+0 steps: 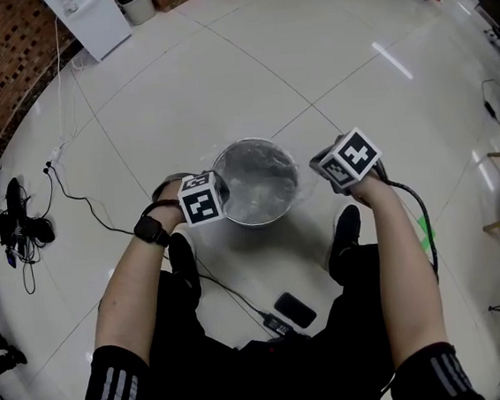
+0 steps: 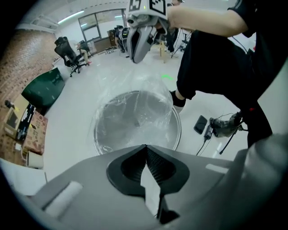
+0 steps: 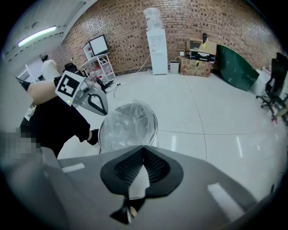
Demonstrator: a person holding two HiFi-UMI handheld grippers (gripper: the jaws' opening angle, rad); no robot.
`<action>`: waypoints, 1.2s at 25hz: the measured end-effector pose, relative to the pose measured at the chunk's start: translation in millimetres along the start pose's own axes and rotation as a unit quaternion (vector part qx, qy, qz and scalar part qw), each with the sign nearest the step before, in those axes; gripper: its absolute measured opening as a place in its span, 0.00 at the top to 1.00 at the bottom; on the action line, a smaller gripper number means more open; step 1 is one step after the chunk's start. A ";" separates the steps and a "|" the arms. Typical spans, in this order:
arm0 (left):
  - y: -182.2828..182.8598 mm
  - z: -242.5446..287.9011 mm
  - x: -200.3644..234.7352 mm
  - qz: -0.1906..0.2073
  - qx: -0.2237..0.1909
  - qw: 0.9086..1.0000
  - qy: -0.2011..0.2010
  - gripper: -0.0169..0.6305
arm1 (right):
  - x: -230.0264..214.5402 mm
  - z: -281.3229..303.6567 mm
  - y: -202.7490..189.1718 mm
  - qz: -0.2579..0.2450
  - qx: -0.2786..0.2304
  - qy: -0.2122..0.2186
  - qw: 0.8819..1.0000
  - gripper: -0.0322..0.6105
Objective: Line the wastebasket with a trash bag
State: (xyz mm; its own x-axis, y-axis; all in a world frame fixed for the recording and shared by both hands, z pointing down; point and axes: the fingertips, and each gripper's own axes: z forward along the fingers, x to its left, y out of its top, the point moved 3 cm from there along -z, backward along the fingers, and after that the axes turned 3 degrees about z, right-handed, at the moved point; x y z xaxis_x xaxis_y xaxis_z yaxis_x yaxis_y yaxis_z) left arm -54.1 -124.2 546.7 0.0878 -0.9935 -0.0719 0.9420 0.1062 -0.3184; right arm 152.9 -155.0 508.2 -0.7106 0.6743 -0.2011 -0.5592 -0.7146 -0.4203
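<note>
A round metal wastebasket [image 1: 260, 215] stands on the white floor between the person's feet, with a clear trash bag [image 1: 257, 183] crumpled inside it. My left gripper [image 1: 218, 198] hangs at the basket's left rim; in the left gripper view it [image 2: 145, 147] is shut, with pale film between the pads. My right gripper [image 1: 334, 173] is just right of the rim, shut [image 3: 143, 147]. The left gripper view shows bag film [image 2: 135, 90] rising from the basket [image 2: 177, 134] toward the right gripper [image 2: 137, 56]. In the right gripper view the bag [image 3: 130, 119] puffs above the rim beside the left gripper [image 3: 104, 111].
A black phone [image 1: 294, 309] and a cable with an adapter [image 1: 276, 325] lie on the floor near the person's legs. Black shoes [image 1: 182, 255] [image 1: 346, 233] flank the basket. A white water dispenser [image 1: 89, 16], a small bin [image 1: 134, 3] and loose cables [image 1: 63, 192] are at the far left.
</note>
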 end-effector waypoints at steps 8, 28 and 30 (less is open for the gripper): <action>-20.0 -43.6 -34.7 -0.030 -0.060 0.995 -0.074 0.98 | -9.4 9.9 -31.8 0.006 0.054 -0.013 0.998 0.94; -77.5 54.9 -109.0 -0.024 0.073 0.979 -0.189 0.98 | -21.4 93.0 -86.4 0.035 0.154 -0.036 0.987 0.94; -71.1 63.3 -94.4 -0.005 0.058 0.987 -0.148 0.98 | -27.0 101.0 -89.1 0.041 0.148 -0.041 0.987 0.94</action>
State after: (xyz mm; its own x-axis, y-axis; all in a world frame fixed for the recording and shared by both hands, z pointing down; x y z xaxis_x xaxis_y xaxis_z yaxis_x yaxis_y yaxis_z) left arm -108.9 -40.5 635.9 0.1536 -0.9644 0.2150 0.9723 0.1087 -0.2071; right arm 178.8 -128.3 640.5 -0.7836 0.6036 -0.1470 -0.5904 -0.7972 -0.1261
